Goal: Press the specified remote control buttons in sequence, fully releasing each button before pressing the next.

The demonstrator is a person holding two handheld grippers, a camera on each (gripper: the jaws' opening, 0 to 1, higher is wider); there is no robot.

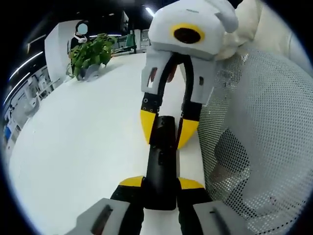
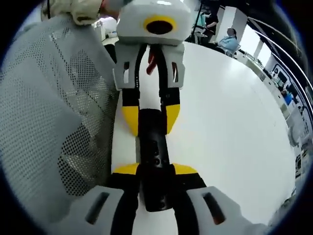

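The long, smooth black remote [image 1: 161, 166] hung over the white worktop [image 1: 83, 147], both ends squeezed: left gripper [image 1: 161, 185] and right gripper [image 2: 155, 171], apparently beside a mesh chair [image 1: 259, 137].

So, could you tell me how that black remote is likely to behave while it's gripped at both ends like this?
The black remote looks stiff: it spans straight between the left gripper and the right gripper. Its slim plastic body is probably light. The smooth casing might slip under button pressure.
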